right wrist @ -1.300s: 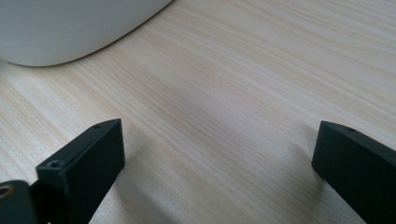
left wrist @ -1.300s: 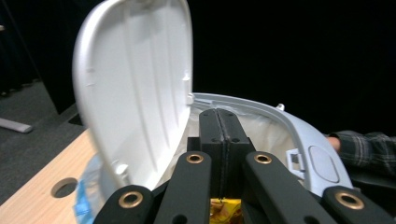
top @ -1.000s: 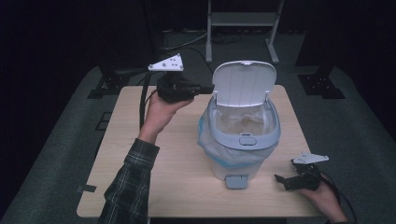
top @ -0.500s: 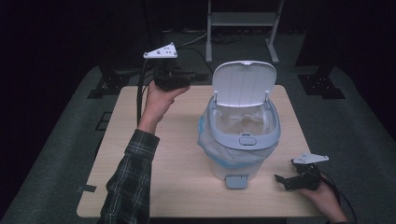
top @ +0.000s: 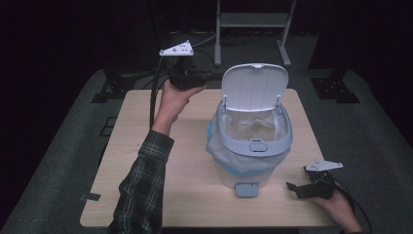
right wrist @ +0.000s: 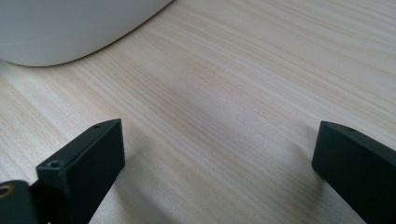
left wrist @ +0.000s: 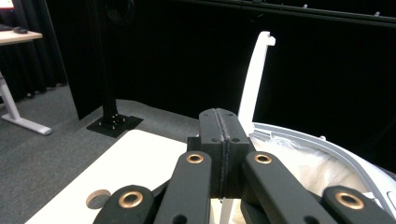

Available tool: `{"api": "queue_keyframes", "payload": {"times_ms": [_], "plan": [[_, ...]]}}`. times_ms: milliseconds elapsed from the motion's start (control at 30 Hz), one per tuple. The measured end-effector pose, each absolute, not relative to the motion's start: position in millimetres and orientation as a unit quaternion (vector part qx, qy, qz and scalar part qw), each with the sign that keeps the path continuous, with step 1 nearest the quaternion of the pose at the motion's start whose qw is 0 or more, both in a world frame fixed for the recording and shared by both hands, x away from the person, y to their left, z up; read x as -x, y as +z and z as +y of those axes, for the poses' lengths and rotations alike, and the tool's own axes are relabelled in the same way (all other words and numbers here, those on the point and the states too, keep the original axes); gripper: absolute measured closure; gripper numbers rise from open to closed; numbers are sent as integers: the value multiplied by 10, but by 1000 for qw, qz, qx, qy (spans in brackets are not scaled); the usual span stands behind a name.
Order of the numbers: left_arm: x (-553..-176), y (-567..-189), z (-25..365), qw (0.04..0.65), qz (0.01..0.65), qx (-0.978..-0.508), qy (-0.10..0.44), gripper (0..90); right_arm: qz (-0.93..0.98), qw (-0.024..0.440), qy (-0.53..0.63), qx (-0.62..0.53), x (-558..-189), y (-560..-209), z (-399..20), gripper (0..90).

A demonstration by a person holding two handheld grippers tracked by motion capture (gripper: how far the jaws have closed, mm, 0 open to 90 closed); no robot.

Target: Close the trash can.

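Note:
A white pedal bin (top: pixel 251 146) with a pale blue rim stands right of the table's middle. Its lid (top: pixel 253 87) is up and a bag (top: pixel 253 124) lines the inside. My left gripper (top: pixel 207 77) is held in the air at the far edge of the table, left of the raised lid, shut with nothing between its jaws. In the left gripper view the jaws (left wrist: pixel 222 140) press flat together, with the lid (left wrist: pixel 254 79) edge-on behind them. My right gripper (top: pixel 291 188) rests on the table at the front right, open, with bare wood between its jaws (right wrist: pixel 215 154).
The bin's foot pedal (top: pixel 247 189) faces the table's front edge. The wooden table (top: pixel 146 161) has a small round hole (left wrist: pixel 98 198) near its far left. A metal stand (top: pixel 253 22) and dark floor lie beyond the table.
My left gripper has lifted and drawn back from the raised lid toward the table's far left. The right gripper has stayed where it was.

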State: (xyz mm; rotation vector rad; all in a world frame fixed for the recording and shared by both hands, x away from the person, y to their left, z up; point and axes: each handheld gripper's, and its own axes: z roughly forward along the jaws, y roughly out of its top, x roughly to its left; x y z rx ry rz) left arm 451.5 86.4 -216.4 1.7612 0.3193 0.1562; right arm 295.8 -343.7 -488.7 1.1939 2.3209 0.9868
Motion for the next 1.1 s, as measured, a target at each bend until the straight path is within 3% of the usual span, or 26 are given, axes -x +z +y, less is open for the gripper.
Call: {"api": "queue_keyframes", "payload": {"times_ms": [1100], "plan": [[-4131, -2181, 807, 613, 81, -785, 38, 900, 819, 175, 348, -421, -2957, -4887, -3437, 15]]}}
